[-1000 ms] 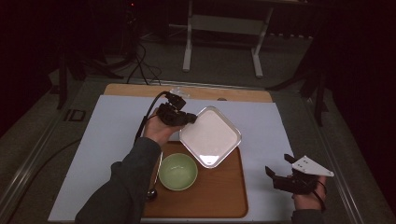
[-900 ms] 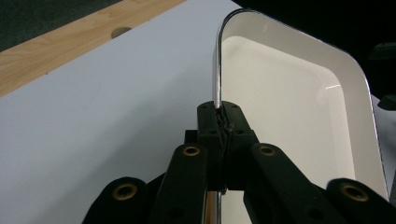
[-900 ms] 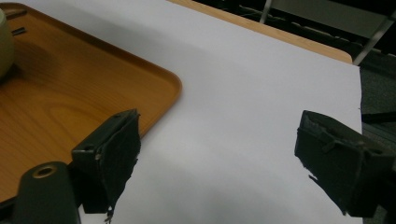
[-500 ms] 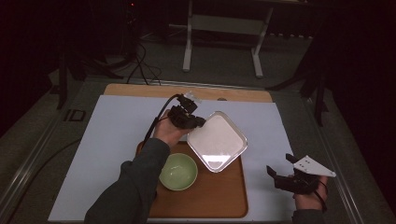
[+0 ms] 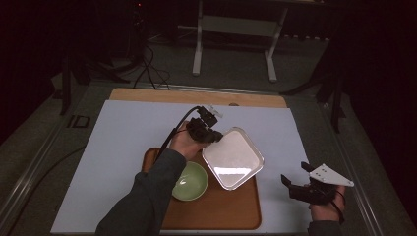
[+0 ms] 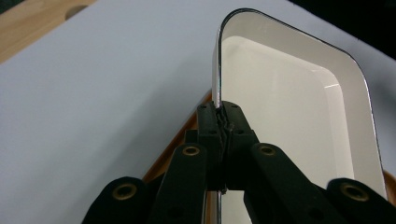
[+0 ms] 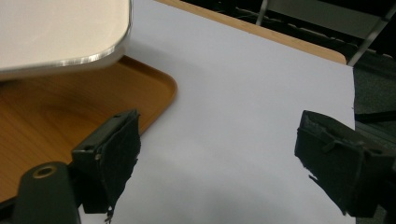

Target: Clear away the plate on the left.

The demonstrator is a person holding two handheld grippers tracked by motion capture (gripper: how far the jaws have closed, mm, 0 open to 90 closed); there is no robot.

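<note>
My left tongs [image 5: 212,133] are clenched on the rim of the white enamel tray [image 5: 233,157], as the left gripper view shows: both jaws pinch the thin metal edge [image 6: 217,100] with no gap between them. Compared with a second ago, the white tray has travelled toward my right and a little down, so that it now hangs over the right part of the wooden serving board [image 5: 231,209], just beside the green bowl [image 5: 190,180] and not touching it. It is tilted, the near corner low; in the right gripper view its underside [image 7: 60,32] seems not yet to rest on the wood. I judge that the carrying step is nearly finished and only the lowering and the release are left. My right tongs [image 5: 294,187] are released, the jaws standing wide apart over the white sheet [image 5: 123,142] of the tabletop, well apart from the tray, and they have kept their place.
</note>
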